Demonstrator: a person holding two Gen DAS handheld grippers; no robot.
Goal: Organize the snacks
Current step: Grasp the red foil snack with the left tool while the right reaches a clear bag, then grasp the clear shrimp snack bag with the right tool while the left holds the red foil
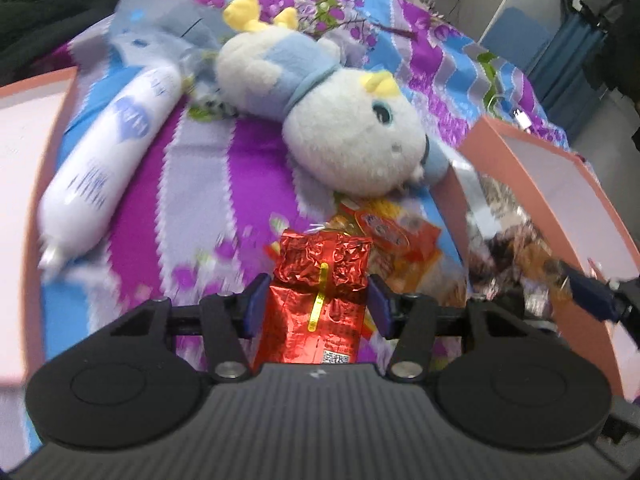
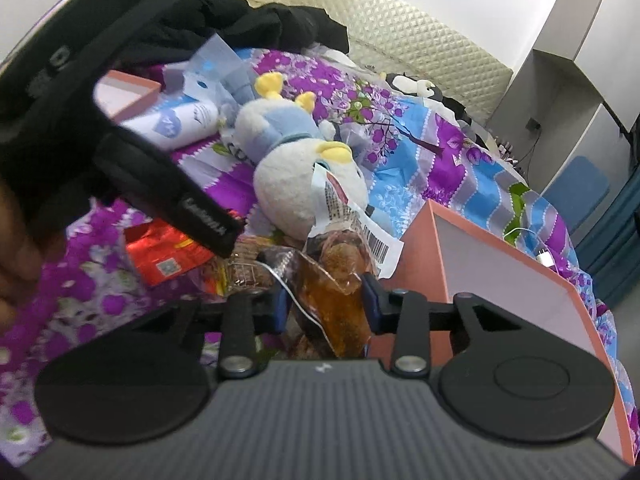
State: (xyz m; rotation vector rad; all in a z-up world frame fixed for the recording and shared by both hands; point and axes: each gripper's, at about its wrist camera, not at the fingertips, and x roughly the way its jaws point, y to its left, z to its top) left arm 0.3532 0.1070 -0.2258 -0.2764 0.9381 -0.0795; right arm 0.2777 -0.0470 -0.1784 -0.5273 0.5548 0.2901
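Covering the whole bed, a purple, blue and grey flowered bedspread (image 1: pixel 256 168) carries everything. A salmon-walled box (image 2: pixel 500 264) with a pale inside stands on it at the right, and a second one (image 1: pixel 24 128) at the left edge. A white and blue plush bird (image 1: pixel 352 136) lies on its side in the middle, beside a white sausage-shaped pack (image 1: pixel 108 148) with blue print. Just below the bird's head lies an orange snack packet (image 1: pixel 400 236). The left gripper (image 1: pixel 318 304) has its blue fingers (image 1: pixel 252 304) clamped on a red foil packet (image 1: pixel 316 304), lifted off the bedspread. The right gripper (image 2: pixel 325 300) grips a clear bag of brown snacks (image 2: pixel 336 292) between its fingers, just beside the right box's wall.
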